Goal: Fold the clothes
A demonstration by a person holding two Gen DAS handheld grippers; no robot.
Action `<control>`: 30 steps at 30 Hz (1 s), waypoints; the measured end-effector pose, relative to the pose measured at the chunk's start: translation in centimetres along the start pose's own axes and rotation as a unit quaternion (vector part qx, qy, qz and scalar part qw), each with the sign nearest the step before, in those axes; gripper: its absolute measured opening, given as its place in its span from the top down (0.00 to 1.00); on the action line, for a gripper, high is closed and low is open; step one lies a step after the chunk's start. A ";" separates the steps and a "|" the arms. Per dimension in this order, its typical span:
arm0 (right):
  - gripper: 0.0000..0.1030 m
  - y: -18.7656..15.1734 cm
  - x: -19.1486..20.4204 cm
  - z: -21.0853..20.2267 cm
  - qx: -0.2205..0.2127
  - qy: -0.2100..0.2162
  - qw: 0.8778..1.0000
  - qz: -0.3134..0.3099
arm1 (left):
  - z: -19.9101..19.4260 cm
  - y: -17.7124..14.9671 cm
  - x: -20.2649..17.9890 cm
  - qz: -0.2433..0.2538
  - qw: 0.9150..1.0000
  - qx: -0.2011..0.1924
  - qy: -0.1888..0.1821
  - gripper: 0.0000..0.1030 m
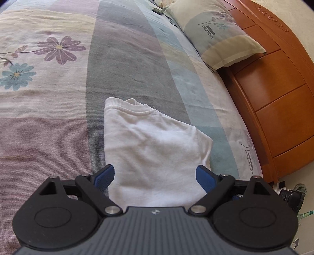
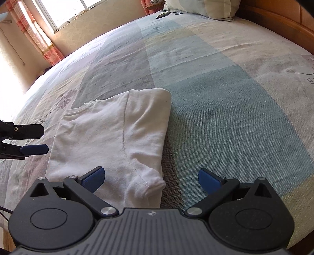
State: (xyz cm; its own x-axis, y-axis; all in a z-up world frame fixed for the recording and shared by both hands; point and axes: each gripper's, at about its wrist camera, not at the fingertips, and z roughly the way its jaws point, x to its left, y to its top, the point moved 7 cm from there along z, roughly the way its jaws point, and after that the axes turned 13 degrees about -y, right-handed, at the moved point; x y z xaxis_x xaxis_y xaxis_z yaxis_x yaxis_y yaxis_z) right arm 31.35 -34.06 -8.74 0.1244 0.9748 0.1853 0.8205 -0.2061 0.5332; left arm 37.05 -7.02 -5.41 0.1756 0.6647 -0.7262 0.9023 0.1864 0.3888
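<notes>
A white T-shirt (image 1: 153, 149) lies folded into a compact rectangle on the patterned bedspread (image 1: 58, 109), collar at its far end. My left gripper (image 1: 155, 174) is open and empty, just above the shirt's near edge. In the right wrist view the same shirt (image 2: 109, 133) lies with a folded sleeve (image 2: 145, 186) at its near right corner. My right gripper (image 2: 151, 178) is open and empty over that corner. The left gripper (image 2: 33, 141) also shows at the left edge of that view, beside the shirt.
A pillow (image 1: 221, 33) lies at the head of the bed against the wooden headboard (image 1: 278, 94). A dark phone-like object (image 2: 162, 15) lies near the pillow. A window with orange curtains (image 2: 37, 33) stands beyond the bed. The bed's edge runs along the right (image 1: 253, 157).
</notes>
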 end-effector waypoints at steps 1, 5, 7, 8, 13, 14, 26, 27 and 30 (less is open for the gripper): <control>0.00 0.0 -0.1 0.0 0.003 0.007 1.000 0.006 | -0.5 0.0 0.7 -0.012 1.000 -0.007 0.001 0.13; 0.00 0.0 -0.8 -0.1 0.013 0.035 0.999 0.026 | -1.5 -0.4 2.6 -0.051 0.998 -0.020 -0.015 0.13; 0.00 0.0 -1.2 -0.1 0.017 0.046 0.998 0.032 | -1.8 -0.9 3.6 -0.074 0.997 -0.021 -0.030 0.13; 0.00 0.0 -1.5 -0.1 0.019 0.052 0.998 0.035 | -1.8 -1.2 4.1 -0.087 0.995 -0.020 -0.036 0.13; 0.00 0.5 -2.1 0.2 0.042 0.114 0.988 0.094 | -0.7 -2.7 5.3 -0.140 0.987 -0.006 -0.075 0.13; 0.00 0.7 -2.1 0.3 0.050 0.134 0.984 0.110 | -0.3 -2.8 5.4 -0.145 0.986 -0.003 -0.083 0.13; 0.00 5.1 0.7 5.9 0.085 0.232 0.964 0.098 | 4.1 0.6 4.7 -0.153 0.976 -0.011 -0.154 0.05; 0.00 5.7 1.1 6.3 0.087 0.235 0.964 0.093 | 4.1 0.6 4.6 -0.153 0.976 -0.011 -0.155 0.04; 0.00 6.6 1.6 6.8 0.095 0.242 0.961 0.090 | 4.1 0.2 4.3 -0.157 0.975 -0.007 -0.159 0.04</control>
State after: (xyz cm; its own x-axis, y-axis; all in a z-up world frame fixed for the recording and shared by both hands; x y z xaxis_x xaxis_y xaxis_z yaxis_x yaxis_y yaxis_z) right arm 40.76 -33.28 -10.50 0.0373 0.7614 0.6473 0.9032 -0.3028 0.3042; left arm 39.61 -7.11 -10.78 0.0069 0.3169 -0.9484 0.9262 0.3555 0.1255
